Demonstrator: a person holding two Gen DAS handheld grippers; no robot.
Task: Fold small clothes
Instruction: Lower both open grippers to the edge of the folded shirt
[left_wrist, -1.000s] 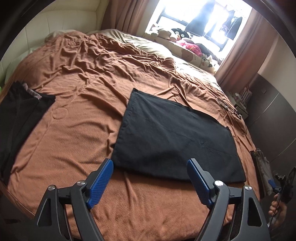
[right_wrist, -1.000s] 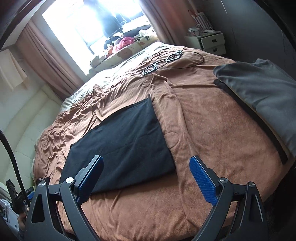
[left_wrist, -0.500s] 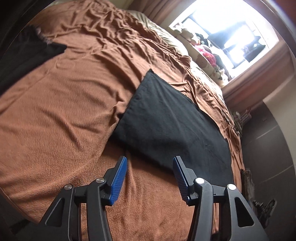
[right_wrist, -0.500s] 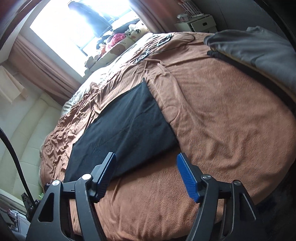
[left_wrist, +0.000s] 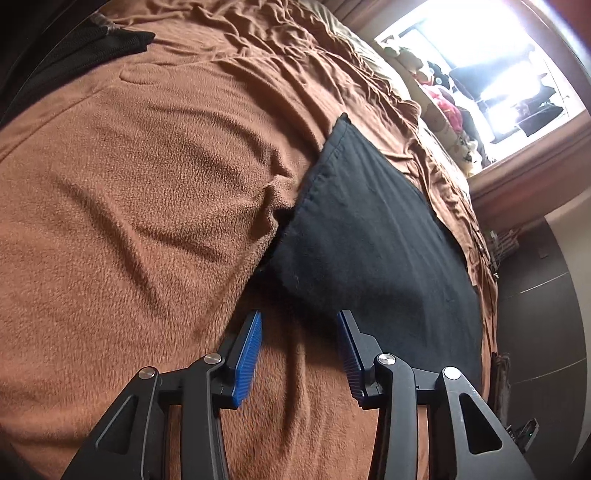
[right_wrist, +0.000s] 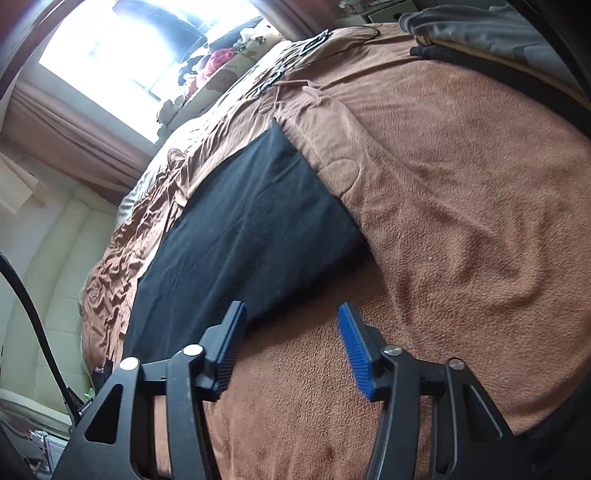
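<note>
Both my jaws closing and half-narrowed with nothing between them, left gripper (left_wrist: 299, 321) and right gripper (right_wrist: 291, 314) at the near edge of the flat black rectangular folded cloth (left_wrist: 369, 236), rumpled brown fleece bedspread (left_wrist: 147, 184) beneath, bright window (right_wrist: 122, 48) far beyond.

Left tool (left_wrist: 299, 321), right tool (right_wrist: 291, 314): black angular linkage arms, silver pivot screws, blue ribbed finger pads (left_wrist: 248, 356).

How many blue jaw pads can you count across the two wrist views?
4. Two flank the left gripper, at the black cloth's near left corner; two flank the right gripper, at its near right corner.
</note>
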